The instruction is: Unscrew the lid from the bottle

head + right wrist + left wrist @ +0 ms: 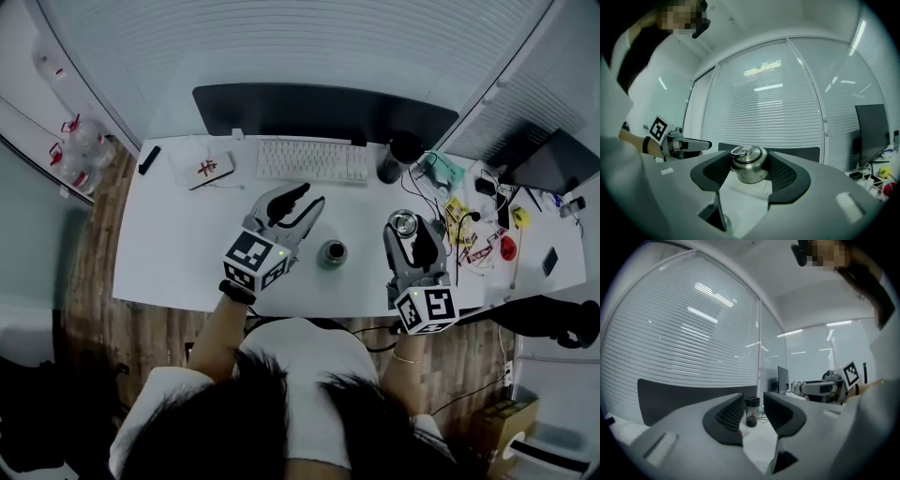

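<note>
- Step: the unscrewing looks finished. The lid (749, 164) is off the bottle (333, 253) and is being carried clear.
- Right gripper (406, 230): clamped on the steel lid, with both pads pressing on its sides and the ring top facing up. It is held level above the desk (178, 244).
- Left gripper (302, 202): released, jaws partly apart with nothing between the pads. The dark cup (751, 411) framed between them stands far back on the desk and is not in the grip.
- Bottle: stands upright on the desk on its own, mouth open and untouched by either gripper. In the head view it sits between the two, at about 5 o'clock from the left tips and 8 o'clock from the lid.
- Keyboard (312, 160) is at 12 o'clock from the bottle and well apart from it.
- Next move, my read: park the lid on bare desk at 3–4 o'clock from the bottle, lower it flat, then let go.
- Risk: the bottle has no support, so keep both grippers from knocking it on the way down.
</note>
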